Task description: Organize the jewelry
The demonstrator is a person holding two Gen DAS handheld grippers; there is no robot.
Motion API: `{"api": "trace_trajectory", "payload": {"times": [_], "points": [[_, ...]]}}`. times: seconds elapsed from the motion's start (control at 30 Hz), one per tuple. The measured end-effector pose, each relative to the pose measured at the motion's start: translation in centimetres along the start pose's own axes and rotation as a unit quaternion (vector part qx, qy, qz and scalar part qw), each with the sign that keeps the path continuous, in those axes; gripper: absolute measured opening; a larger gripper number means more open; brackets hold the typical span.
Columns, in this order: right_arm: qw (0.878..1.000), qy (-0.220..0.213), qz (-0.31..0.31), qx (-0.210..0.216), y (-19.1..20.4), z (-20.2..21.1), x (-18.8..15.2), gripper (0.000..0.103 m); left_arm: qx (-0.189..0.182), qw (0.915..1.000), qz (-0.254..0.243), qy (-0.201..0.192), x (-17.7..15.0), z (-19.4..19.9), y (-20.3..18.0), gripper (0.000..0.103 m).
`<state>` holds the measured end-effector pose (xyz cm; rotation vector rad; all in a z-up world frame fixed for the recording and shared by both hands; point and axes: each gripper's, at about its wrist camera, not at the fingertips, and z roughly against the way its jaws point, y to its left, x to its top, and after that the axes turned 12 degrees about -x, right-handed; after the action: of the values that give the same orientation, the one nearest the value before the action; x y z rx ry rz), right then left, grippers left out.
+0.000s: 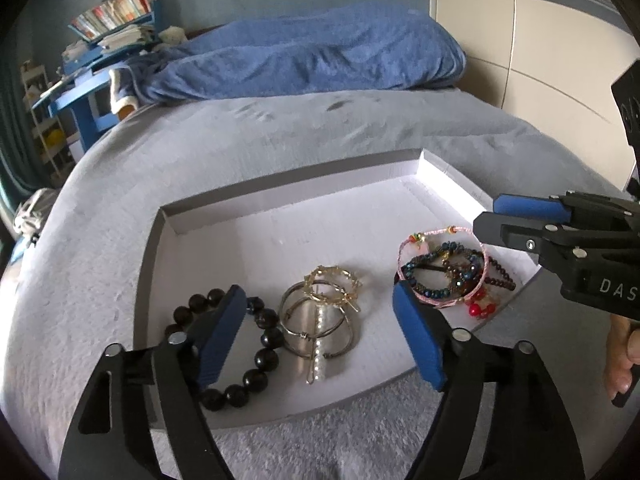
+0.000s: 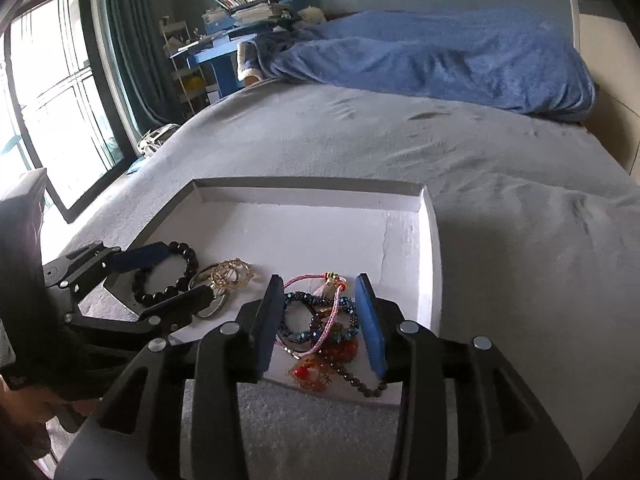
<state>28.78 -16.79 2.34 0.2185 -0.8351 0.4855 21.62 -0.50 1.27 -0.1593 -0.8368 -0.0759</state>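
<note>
A shallow white tray (image 1: 280, 184) (image 2: 304, 196) lies on a grey bedcover. On its left side a black bead bracelet (image 1: 266, 360) (image 2: 188, 260) sits beside gold and silver hoops (image 1: 316, 312) (image 2: 228, 274) and a pearl hair clip (image 1: 320, 344). A tangled pile of pink, blue and red bracelets (image 1: 444, 276) (image 2: 320, 320) fills the near right corner. My left gripper (image 1: 320, 320) (image 2: 176, 276) is open, straddling the hoops, its left finger over the black beads. My right gripper (image 2: 318, 300) (image 1: 486, 216) is open above the pile, and its pads do not press on it.
A rumpled blue blanket (image 1: 320, 60) (image 2: 440, 56) lies at the far end of the bed. A blue desk stacked with books (image 1: 112, 20) (image 2: 248, 0) stands beyond the left corner, by a large window (image 2: 52, 100). A pale wardrobe (image 1: 540, 40) rises on the right.
</note>
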Motion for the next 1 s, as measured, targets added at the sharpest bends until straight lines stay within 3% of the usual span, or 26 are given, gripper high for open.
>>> {"api": "trace_trajectory", "payload": {"times": [0.17,0.5,1.0], "points": [[1.0,-0.023,-0.004,-0.003,-0.4,1.7,-1.0,0.063,-0.003,0.9996,0.008,-0.026,-0.7,1.5,-0.1,0.091],[0.999,-0.044,-0.016,-0.008,-1.5,4.3,-4.4,0.088,0.01,0.9973,0.041,-0.061,-3.6,5.4,0.9,0.095],[0.997,-0.073,-0.013,-0.007,0.1,6.8,-9.0,0.097,0.009,0.9926,0.065,-0.102,-7.9,8.9,0.4,0.098]]}}
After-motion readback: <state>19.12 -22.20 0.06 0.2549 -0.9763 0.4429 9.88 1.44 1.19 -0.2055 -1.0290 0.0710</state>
